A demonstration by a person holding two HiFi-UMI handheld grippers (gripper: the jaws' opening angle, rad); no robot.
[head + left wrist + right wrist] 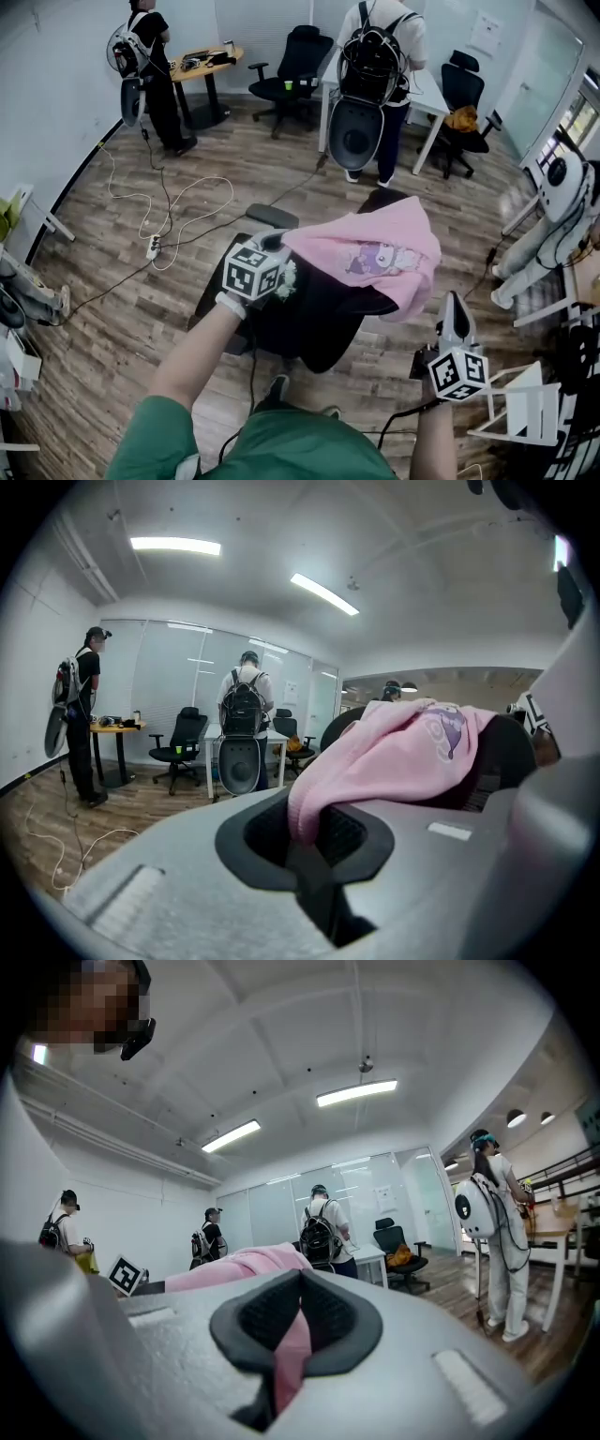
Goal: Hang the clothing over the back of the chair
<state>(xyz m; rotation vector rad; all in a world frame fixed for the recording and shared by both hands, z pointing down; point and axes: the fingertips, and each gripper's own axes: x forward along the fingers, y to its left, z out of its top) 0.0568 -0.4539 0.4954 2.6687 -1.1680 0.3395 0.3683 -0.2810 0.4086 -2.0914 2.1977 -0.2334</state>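
Note:
A pink garment (pixel 375 248) with a cartoon print lies draped over the top of a black office chair's back (pixel 309 319), just in front of me. My left gripper (pixel 286 248) reaches in from the left and pinches the garment's left edge. In the left gripper view the pink cloth (pixel 403 752) runs down into the closed pads (pixel 342 832). My right gripper (pixel 453 302) points up at the garment's lower right corner. The right gripper view shows a strip of pink cloth (pixel 292 1344) clamped between its pads (pixel 333 1321).
Two people with backpack rigs stand at the back (pixel 375 75) (pixel 150 66), near a round wooden table (pixel 202 61) and a white desk. Other office chairs (pixel 291 70) stand behind. Cables and a power strip (pixel 153 246) lie on the floor at left. A white rack (pixel 525 403) stands at right.

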